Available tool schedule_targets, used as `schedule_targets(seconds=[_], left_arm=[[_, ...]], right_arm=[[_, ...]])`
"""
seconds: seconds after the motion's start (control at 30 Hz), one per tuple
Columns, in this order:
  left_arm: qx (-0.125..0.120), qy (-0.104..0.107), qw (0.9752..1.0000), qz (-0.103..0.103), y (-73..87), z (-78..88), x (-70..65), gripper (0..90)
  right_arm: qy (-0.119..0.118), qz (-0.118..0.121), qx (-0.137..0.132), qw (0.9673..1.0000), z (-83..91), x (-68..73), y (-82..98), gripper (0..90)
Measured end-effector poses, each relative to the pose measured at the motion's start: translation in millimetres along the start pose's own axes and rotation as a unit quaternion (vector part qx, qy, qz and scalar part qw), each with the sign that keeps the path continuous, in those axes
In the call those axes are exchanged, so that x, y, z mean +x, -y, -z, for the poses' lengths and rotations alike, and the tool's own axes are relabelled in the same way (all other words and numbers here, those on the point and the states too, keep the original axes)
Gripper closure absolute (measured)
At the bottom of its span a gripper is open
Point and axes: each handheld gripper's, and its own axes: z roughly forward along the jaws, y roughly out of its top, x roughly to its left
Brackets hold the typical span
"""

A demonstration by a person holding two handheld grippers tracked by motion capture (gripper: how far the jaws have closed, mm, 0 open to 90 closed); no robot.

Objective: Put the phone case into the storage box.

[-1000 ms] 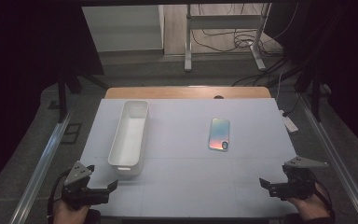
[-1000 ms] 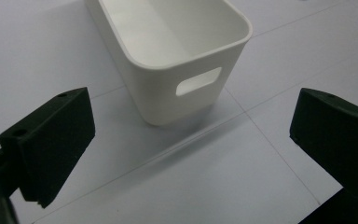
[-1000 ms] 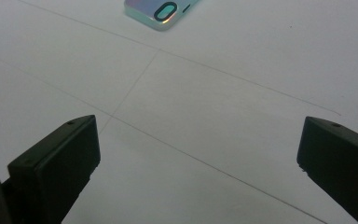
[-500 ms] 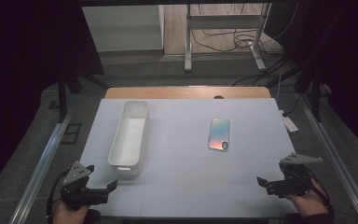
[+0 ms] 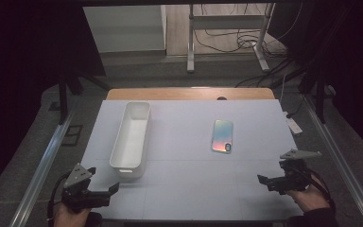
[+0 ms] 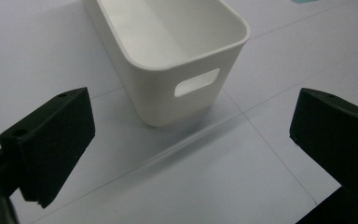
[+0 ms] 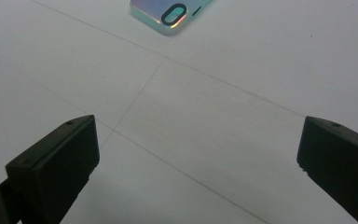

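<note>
Pale grey surface (image 5: 184,161), with dark floor and cables beyond it, carries an iridescent phone (image 5: 222,135) lying flat right of centre, camera end nearest me, and a long white bin (image 5: 131,135) standing well apart to its left. My right claw (image 5: 270,181) hovers released, jaws wide, at the near right edge, aimed toward the phone (image 7: 170,12) but clear of it. My left claw (image 5: 105,191) hangs likewise released at the near left corner, facing the bin's handled end (image 6: 177,65), touching nothing.
</note>
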Motion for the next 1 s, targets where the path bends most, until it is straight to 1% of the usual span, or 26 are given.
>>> schedule_targets(seconds=[0.27,0.33,0.53,0.63,0.87,1.0], left_arm=[[0.0,0.0,1.0,0.0,0.0,0.0,0.1,0.5],[0.0,0.0,1.0,0.0,0.0,0.0,0.1,0.5],[0.001,0.001,1.0,0.0,-0.1,-0.3,-0.1,0.5],[0.001,0.0,1.0,0.001,-0.1,-0.4,-0.2,0.5],[0.002,-0.002,1.0,0.002,-0.1,-0.5,0.1,0.3],[0.0,-0.002,1.0,0.005,0.0,-0.3,0.5,0.2]], right_arm=[[-0.007,0.003,0.001,1.0,-4.5,-2.6,-6.1,0.0],[-0.011,0.002,0.006,0.9999,-6.3,-3.9,-8.8,0.0],[-0.01,0.002,0.011,0.9999,-9.7,-5.6,-14.7,0.0],[-0.011,0.005,0.011,0.9999,-13.0,-6.1,-19.3,0.0],[-0.018,0.002,0.02,0.9996,-22.2,-7.4,-28.2,0.0],[-0.021,0.001,0.02,0.9996,-26.5,-7.5,-32.8,0.0]])
